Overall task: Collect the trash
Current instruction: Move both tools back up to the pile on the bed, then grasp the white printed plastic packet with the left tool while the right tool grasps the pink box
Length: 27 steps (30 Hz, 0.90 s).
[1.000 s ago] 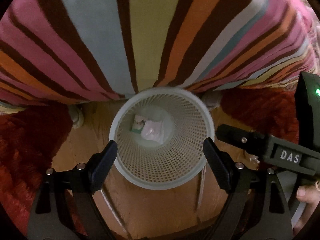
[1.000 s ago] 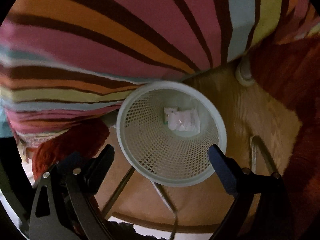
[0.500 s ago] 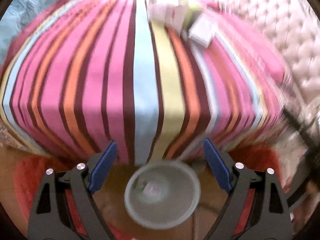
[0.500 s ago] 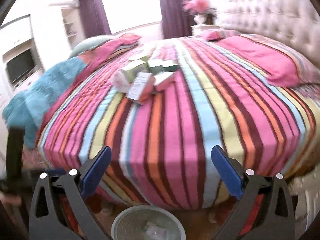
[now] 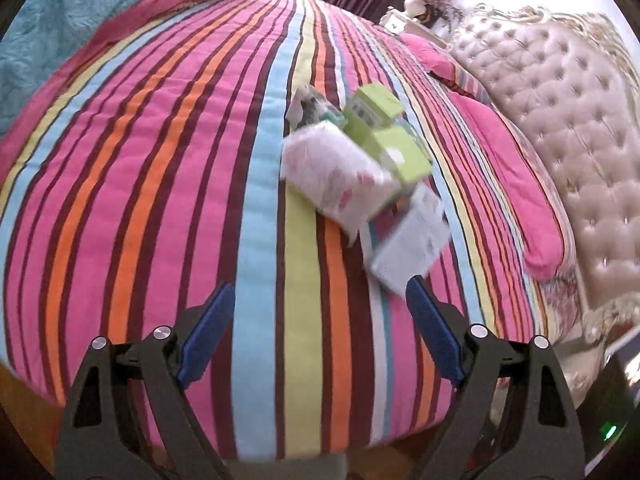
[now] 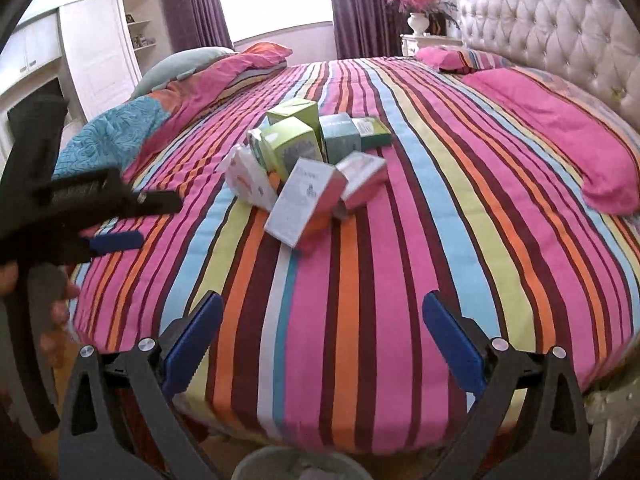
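A: The trash is that heap of small cartons (image 6: 312, 168) in the middle of the striped bedspread (image 6: 420, 264). The nearest one is the white-faced carton (image 6: 298, 208) leaning at the front of the pile, with a pink-sided box (image 6: 362, 178) just beside it and green boxes (image 6: 292, 142) behind.

B: And the wastebasket (image 6: 280, 466)?

A: On the floor at the foot of the bed; only its pale rim shows at the bottom of the right wrist view.

B: Hands?

A: The right gripper (image 6: 322, 344) has just been opening; its fingers (image 6: 450, 344) stand wide with nothing between them. The left gripper (image 5: 320, 334) is also spread and empty, hovering above the bedspread short of the pile. In its blurred view, a white wrapped pack (image 5: 332, 172) and a white carton (image 5: 412, 240) lie ahead.

B: So how would you take the next one?

A: I'd go for the front carton, across its narrow faces, squeezing gently since thin card probably buckles. Lifting it straight up should avoid toppling its neighbours.
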{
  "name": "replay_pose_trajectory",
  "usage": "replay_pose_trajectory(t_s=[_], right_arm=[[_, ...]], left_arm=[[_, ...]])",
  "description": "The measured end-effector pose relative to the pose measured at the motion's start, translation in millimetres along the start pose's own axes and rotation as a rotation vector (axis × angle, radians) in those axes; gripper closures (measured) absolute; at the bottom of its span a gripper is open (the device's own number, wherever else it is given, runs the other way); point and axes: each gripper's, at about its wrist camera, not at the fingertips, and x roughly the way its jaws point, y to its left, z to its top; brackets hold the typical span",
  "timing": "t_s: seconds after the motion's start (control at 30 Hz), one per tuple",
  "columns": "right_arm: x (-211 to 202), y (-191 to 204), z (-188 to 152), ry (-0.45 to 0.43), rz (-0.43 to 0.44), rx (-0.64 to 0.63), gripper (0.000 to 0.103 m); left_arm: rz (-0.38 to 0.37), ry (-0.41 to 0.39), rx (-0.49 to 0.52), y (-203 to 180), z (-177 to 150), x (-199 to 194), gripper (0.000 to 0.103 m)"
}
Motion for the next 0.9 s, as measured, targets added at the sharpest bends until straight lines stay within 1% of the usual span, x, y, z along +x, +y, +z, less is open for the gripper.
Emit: replay_pose_trajectory(t_s=[0.1, 0.23, 0.33, 0.43, 0.53, 0.6, 0.73, 0.83, 0.9], right_arm=[[21.9, 6.1, 11.4, 0.019, -0.018, 0.005, 0.008], [41.6, 19.1, 23.4, 0.020, -0.059, 0.006, 0.007], [53.6, 29.7, 29.9, 0.019, -0.067, 0.012, 0.007], [66.0, 36.6, 34.1, 0.024, -0.087, 0.026, 0.007], [74.3, 39.7, 37.7, 0.011, -0.110, 0.040, 0.007], [81.6, 40.4, 40.2, 0.012, -0.130, 0.038, 0.007], [101.7, 37.2, 43.4, 0.050, -0.135, 0.048, 0.008], [113.3, 27.5, 43.2, 0.077, -0.147, 0.079, 0.009], [118.1, 18.6, 42.3, 0.093, -0.147, 0.107, 0.009]], left_arm=[[-0.028, 0.048, -0.050, -1.3, 31.2, 22.2, 0.018], [-0.029, 0.095, -0.066, -6.0, 52.6, 44.9, 0.018], [-0.058, 0.128, -0.095, -6.0, 67.6, 58.0, 0.018], [-0.057, 0.141, -0.114, -6.3, 78.3, 67.5, 0.018], [-0.049, 0.163, -0.101, -9.5, 85.8, 78.7, 0.018], [-0.029, 0.187, -0.097, -9.8, 90.5, 89.5, 0.018], [-0.097, 0.187, -0.156, -1.2, 96.4, 99.2, 0.018], [-0.115, 0.194, -0.149, 1.7, 94.8, 100.4, 0.018], [-0.142, 0.209, -0.167, 8.6, 92.1, 102.0, 0.018]])
